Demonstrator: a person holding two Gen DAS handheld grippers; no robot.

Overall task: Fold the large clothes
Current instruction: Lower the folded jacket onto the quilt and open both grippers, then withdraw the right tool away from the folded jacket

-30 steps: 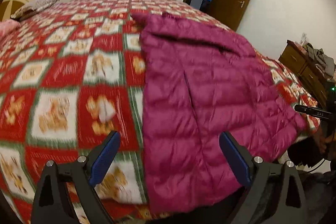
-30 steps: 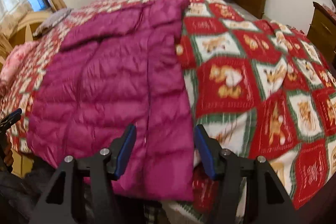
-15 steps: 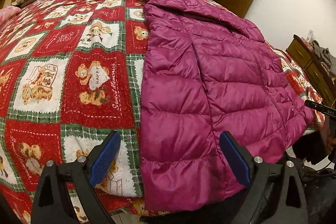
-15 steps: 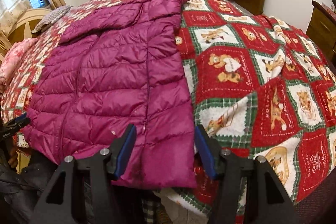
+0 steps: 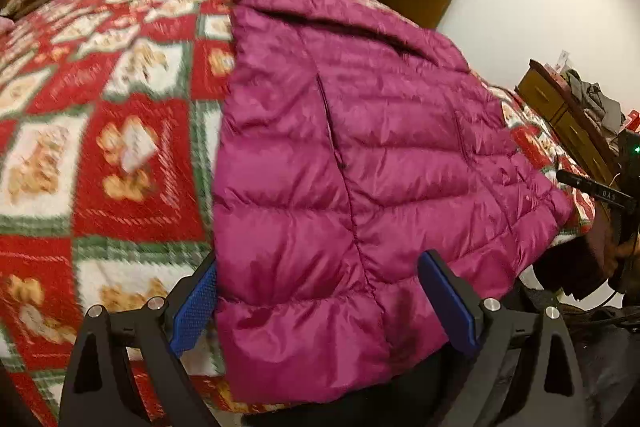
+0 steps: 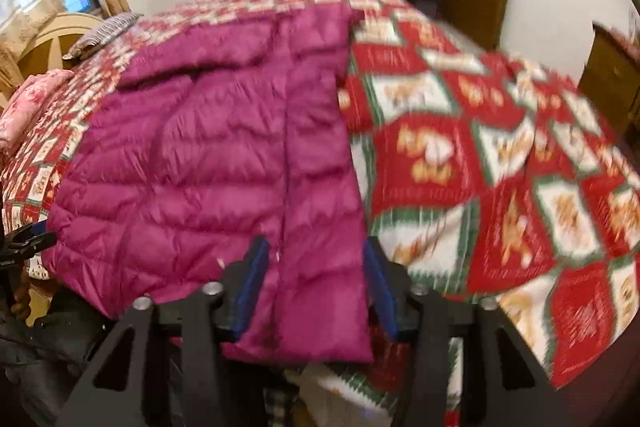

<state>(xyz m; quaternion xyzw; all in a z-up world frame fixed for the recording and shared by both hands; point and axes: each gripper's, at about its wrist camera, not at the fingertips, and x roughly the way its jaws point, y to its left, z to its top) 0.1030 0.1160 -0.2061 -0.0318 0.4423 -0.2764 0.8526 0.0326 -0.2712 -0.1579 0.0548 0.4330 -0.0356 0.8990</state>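
Jacket [image 5: 360, 155], one magenta quilted piece, was seen from the left wrist spread flat on the bear-patterned bedspread [image 5: 100, 147], its hem hanging over the near bed edge. The left gripper [image 5: 320, 303] was held wide apart, its two blue pads framing the hem's left corner without gripping it. For a clean fold, that corner would best be pinched through all layers before lifting. From the right wrist, the same jacket [image 6: 224, 155] was seen, and the right gripper [image 6: 316, 291] was likewise spread, straddling the hem's right corner; both corners should be raised together and evenly.
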